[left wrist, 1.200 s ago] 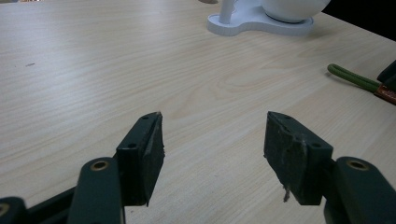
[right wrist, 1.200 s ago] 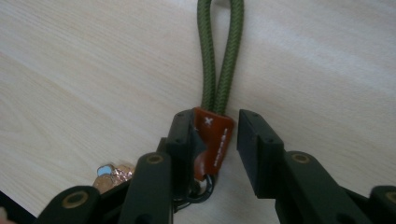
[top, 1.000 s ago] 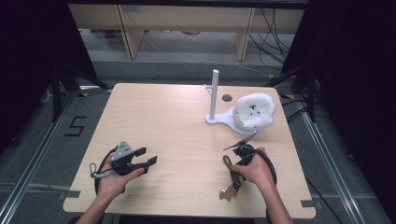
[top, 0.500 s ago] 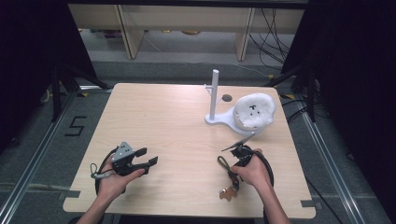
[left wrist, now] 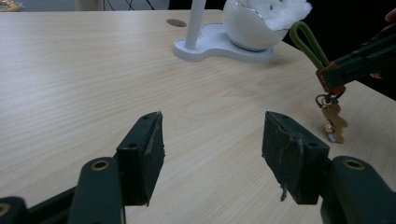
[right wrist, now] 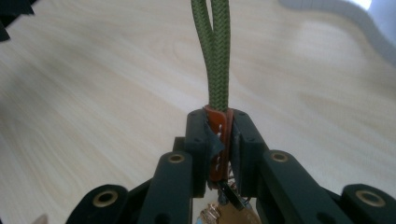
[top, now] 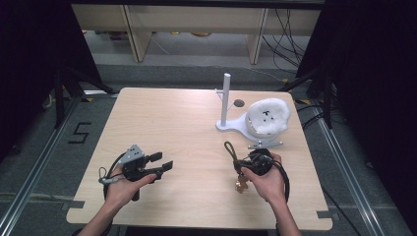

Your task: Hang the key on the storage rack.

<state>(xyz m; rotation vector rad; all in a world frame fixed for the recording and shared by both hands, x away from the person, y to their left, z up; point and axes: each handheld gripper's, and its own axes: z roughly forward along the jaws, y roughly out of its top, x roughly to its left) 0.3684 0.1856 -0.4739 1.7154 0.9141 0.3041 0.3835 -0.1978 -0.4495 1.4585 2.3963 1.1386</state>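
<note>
We see the right gripper [top: 244, 162] near the table's front right, its jaws closed tight on the orange-brown tab [right wrist: 218, 135] of a keychain. From the right gripper view, both pads press flat on that tab, one on each side. The olive-green cord loop [right wrist: 214, 51] runs straight out past the jaw tips. In the high view the loop [top: 230, 150] points up and to the left of the hand. Below the clamp hang a metal ring and a brass-coloured key [left wrist: 332, 122]; in the left gripper view the key dangles just over the wood, and we cannot tell whether it touches. The right hand [top: 268, 179] wraps the gripper body, its black cable looping beside the wrist.

The left gripper [top: 156, 165] sits at the front left, well apart from the keychain. Its jaws stand wide open, with only bare tabletop [left wrist: 93, 70] between the worn black pads [left wrist: 148, 149]. The left hand [top: 123, 184] grips it from below, the grey three-cornered plate on top.

Farther back on the right stands a white stand [top: 226, 101] with an upright post. On its base rests a white rounded bowl [top: 268, 117] stuffed with fluffy white filling, near the right gripper. A small dark round spot [top: 239, 103] marks the wood just beside the post.
</note>
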